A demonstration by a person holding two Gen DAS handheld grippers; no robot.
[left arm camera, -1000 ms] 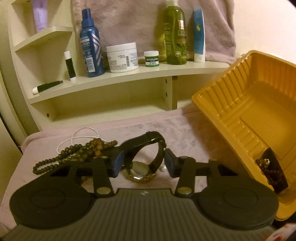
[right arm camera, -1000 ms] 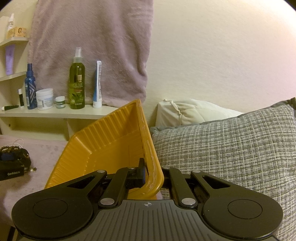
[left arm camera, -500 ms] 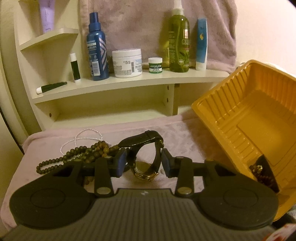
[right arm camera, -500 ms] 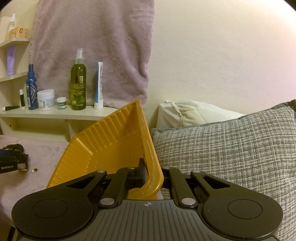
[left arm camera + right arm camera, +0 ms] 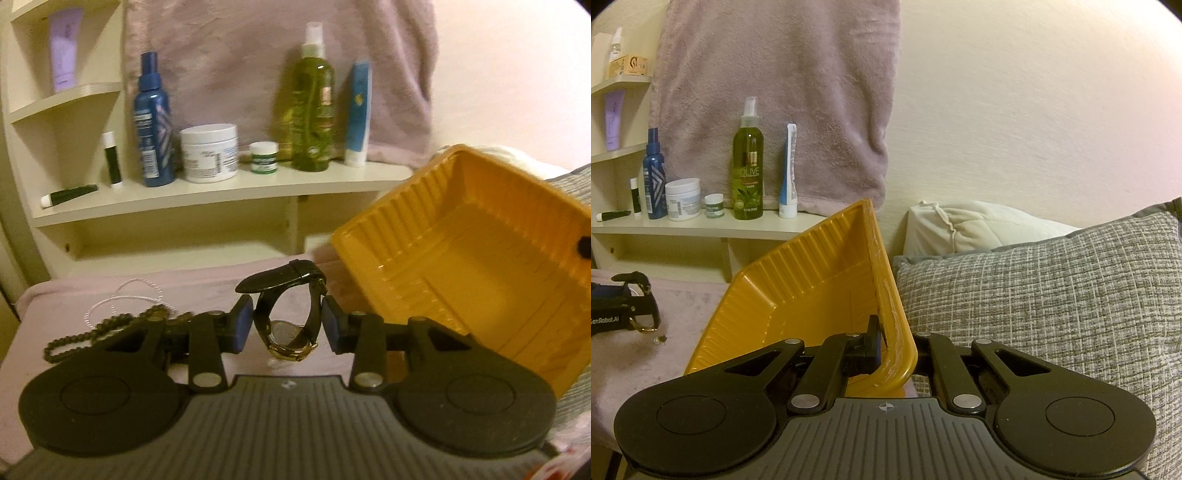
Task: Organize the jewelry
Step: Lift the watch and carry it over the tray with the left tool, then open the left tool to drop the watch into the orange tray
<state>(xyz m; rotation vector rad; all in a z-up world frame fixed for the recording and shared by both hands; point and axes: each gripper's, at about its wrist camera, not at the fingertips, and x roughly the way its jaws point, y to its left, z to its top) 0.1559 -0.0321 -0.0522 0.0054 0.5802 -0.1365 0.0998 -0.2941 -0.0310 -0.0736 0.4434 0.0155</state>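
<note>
Bottom center of the left wrist view, the left gripper (image 5: 287, 325) is pinching a watch (image 5: 288, 314) by its glossy black strap, gold case dangling, probably bound for the ribbed yellow plastic tray (image 5: 480, 266) at right. The right gripper (image 5: 895, 350) is pressed together on that tray's rim, tipping it open toward the watch. Farther left, wooden beads (image 5: 110, 328) lie on the fuzzy pink cover (image 5: 207, 291).

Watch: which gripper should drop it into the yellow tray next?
Left. The left gripper already has the watch clamped by its strap, close to the yellow tray. The right gripper is shut on the tray's rim, tilting it open toward the watch.
</note>
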